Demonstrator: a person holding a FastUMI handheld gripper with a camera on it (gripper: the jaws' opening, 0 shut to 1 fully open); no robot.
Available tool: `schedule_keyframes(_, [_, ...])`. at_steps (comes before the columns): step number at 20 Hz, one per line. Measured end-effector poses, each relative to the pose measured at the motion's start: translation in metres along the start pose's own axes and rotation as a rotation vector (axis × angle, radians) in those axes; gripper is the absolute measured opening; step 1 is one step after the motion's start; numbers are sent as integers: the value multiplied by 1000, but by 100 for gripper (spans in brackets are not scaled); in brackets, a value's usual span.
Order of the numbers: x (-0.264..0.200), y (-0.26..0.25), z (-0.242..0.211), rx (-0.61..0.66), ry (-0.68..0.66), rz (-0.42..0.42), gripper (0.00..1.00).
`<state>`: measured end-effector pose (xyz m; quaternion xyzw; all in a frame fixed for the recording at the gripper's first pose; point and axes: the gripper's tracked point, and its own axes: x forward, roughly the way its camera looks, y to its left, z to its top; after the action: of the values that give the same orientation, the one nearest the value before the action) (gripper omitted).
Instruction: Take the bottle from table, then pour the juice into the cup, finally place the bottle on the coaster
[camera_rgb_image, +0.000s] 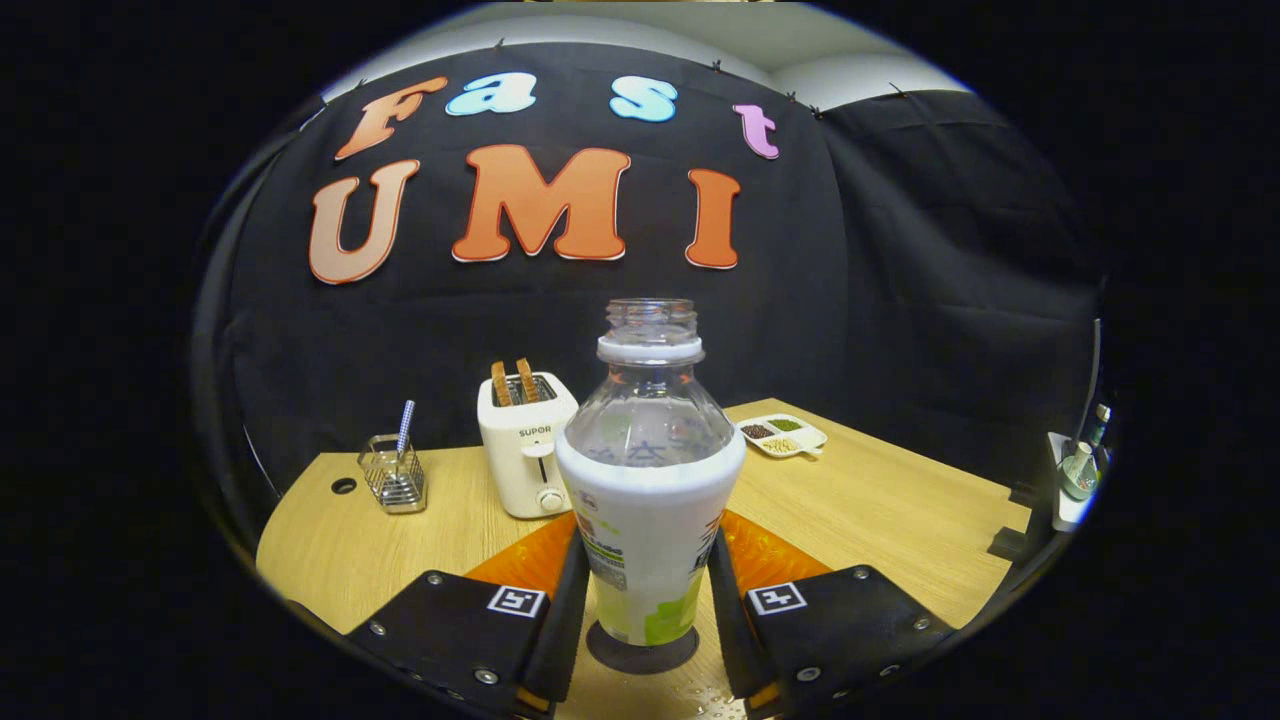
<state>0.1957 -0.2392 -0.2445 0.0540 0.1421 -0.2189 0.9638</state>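
Two tongs (648, 610) fingers flanking bottle (648, 500), coaster (642, 650)

Clear glossy plastic bottle (648, 470), uncapped, wrapped low down in a smooth printed paper or film label, standing on a dark matt coaster (640, 650) between the fingers of the tool (647, 610), which sit close against its sides. Pale wood-grain bench (860, 500) with a smooth, faintly shiny finish. Glossy cream plastic toaster (525, 450). Wire-mesh metal holder (392, 475). White glossy compartment tray (782, 435). Matt black cloth wall (900, 300), lightly creased
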Motion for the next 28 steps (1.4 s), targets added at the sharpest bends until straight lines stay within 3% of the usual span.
schedule_keyframes(10, [18,-4,-45,-21,62,-25,61])
schedule_keyframes(20, [13,0,-54,9,51,-12,67])
schedule_keyframes(25, [-6,8,-45,19,30,27,92])
schedule_keyframes(28, [-31,14,-28,51,-5,64,97])
